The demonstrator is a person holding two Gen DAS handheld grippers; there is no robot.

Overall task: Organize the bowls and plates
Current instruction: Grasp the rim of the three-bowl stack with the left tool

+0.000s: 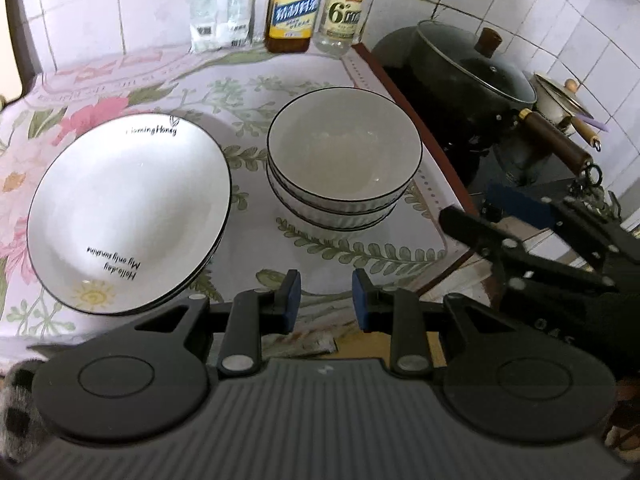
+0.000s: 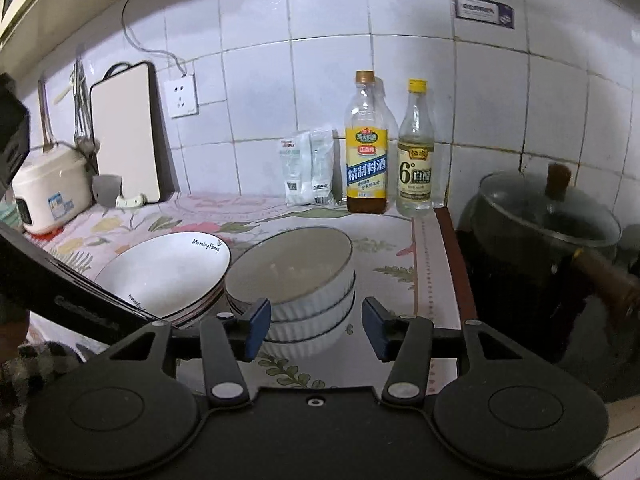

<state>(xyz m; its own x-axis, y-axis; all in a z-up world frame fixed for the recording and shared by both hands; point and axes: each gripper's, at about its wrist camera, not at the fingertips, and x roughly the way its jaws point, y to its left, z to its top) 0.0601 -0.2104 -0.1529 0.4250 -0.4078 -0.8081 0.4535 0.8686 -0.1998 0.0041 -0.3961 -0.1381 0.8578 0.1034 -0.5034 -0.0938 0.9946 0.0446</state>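
1. Left wrist view: the left gripper hovers over the counter's near edge, jaws a little apart, nothing between them.
2. The plates sit stacked on the floral cloth, with the stacked bowls just beside them on the right.
3. The right gripper faces the bowls, jaws apart and empty, short of the stack.
4. Two bottles stand at the tiled wall; a lidded pot sits right of the cloth.

plates left, bowls just beside
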